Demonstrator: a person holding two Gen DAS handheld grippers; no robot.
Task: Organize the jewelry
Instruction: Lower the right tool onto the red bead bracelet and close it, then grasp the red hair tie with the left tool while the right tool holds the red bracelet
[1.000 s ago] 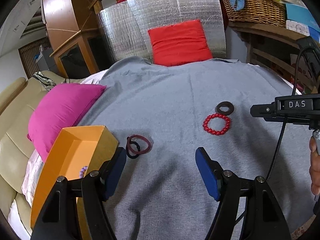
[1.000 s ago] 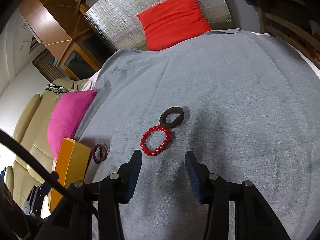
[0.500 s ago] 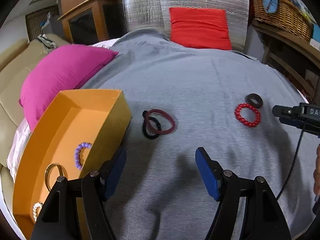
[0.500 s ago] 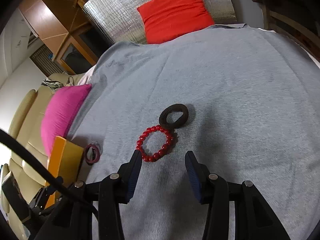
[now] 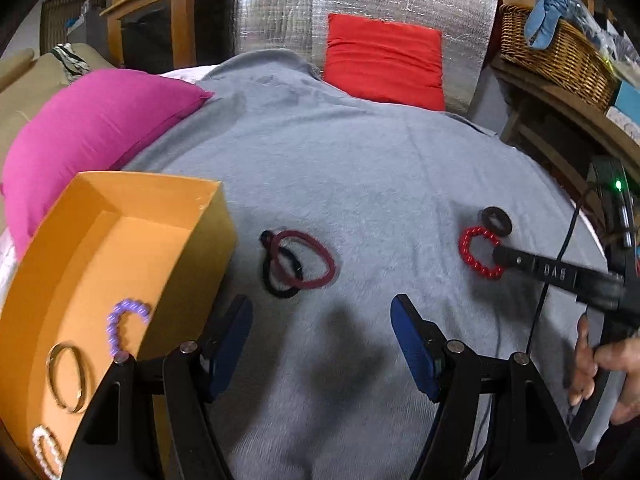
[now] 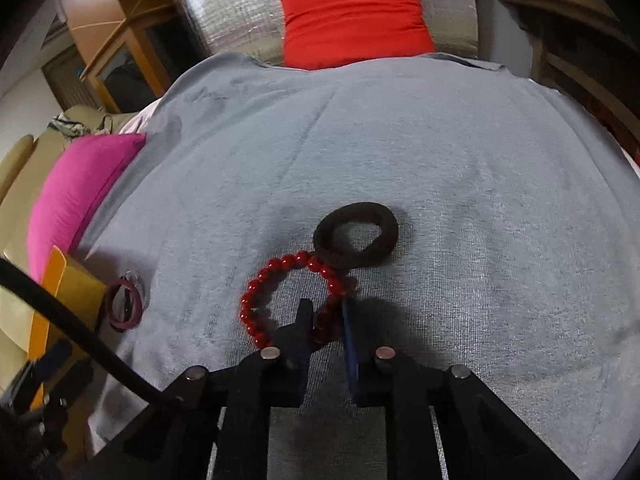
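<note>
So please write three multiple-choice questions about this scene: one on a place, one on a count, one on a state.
1. Where does the purple bead bracelet lie?
A. inside the orange box
B. on the grey cloth
C. on the pink cushion

2. How many hair ties lie overlapped beside the box?
A. one
B. two
C. four

3. What are the right gripper fingers doing?
A. standing wide, nothing between
B. closing on the red bead bracelet
C. holding the dark ring

Answers: 1 A, it rests on the box floor. 2 B, a maroon tie crosses a black tie. 3 B, beads sit between the narrowed fingers.
</note>
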